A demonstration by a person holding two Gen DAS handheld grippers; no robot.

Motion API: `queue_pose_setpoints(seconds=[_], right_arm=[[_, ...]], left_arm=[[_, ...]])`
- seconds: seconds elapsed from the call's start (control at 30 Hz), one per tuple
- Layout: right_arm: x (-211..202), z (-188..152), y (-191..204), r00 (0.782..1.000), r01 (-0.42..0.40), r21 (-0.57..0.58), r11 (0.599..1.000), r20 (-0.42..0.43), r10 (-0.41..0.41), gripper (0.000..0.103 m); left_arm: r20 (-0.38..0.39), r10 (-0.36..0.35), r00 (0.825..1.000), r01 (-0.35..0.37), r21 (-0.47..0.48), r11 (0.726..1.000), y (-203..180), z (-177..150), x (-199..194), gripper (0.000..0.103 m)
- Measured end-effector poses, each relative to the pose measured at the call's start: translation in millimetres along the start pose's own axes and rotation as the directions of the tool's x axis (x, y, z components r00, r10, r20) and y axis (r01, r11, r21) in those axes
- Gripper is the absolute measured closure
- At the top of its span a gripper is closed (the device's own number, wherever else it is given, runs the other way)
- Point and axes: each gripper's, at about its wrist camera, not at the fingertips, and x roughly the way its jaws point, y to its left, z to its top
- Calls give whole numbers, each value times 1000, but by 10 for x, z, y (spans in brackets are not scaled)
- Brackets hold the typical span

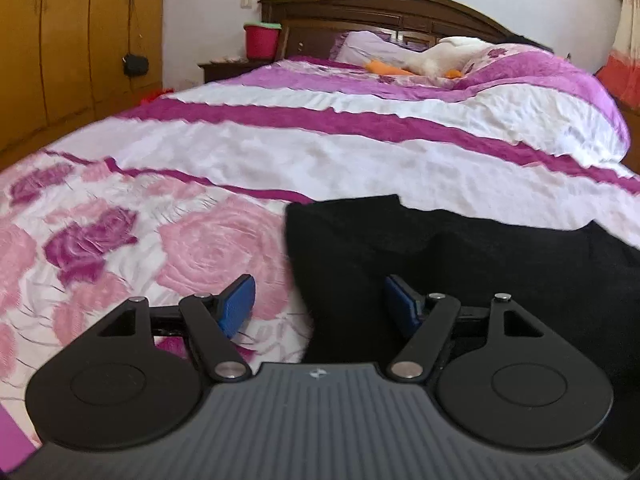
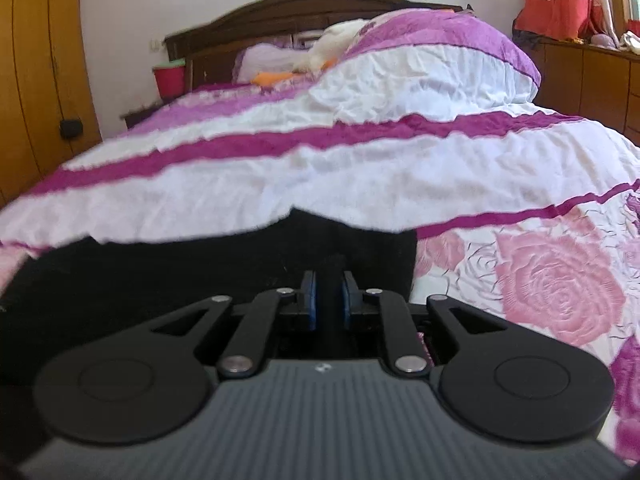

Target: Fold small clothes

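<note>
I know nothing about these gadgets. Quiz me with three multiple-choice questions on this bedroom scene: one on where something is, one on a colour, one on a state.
1. Where does the black garment lie?
A. on the floral bedspread
B. on the nightstand
C. in the wardrobe

2. What colour is the bucket beside the headboard?
A. blue
B. red
C. yellow

3. How do the two grippers stand?
A. both open
B. both shut
C. left gripper open, right gripper shut on the garment

Answers:
1 A, the dark cloth is spread over the rose print.
2 B, a red tub under a green lid.
3 C, the left pads are wide apart; the right pads pinch black cloth.
</note>
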Motion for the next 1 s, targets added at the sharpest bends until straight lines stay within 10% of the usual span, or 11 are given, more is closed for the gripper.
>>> queue_pose_setpoints(seconds=[0.37, 0.83, 1.0], right_arm=[[-33, -252, 16, 991, -29, -97, 995, -131, 16, 91], [-566, -207, -189, 991, -105, 51, 993, -80, 109, 86], [-921, -273, -138, 986, -137, 45, 990, -91, 141, 65]], left_arm=[[-10, 51, 999, -51, -2, 999, 42, -56, 118, 23], [-19, -7, 1000, 7, -7, 1000, 238, -19, -449, 21], [-12, -20, 1000, 21, 32, 999, 302, -74, -880, 21]])
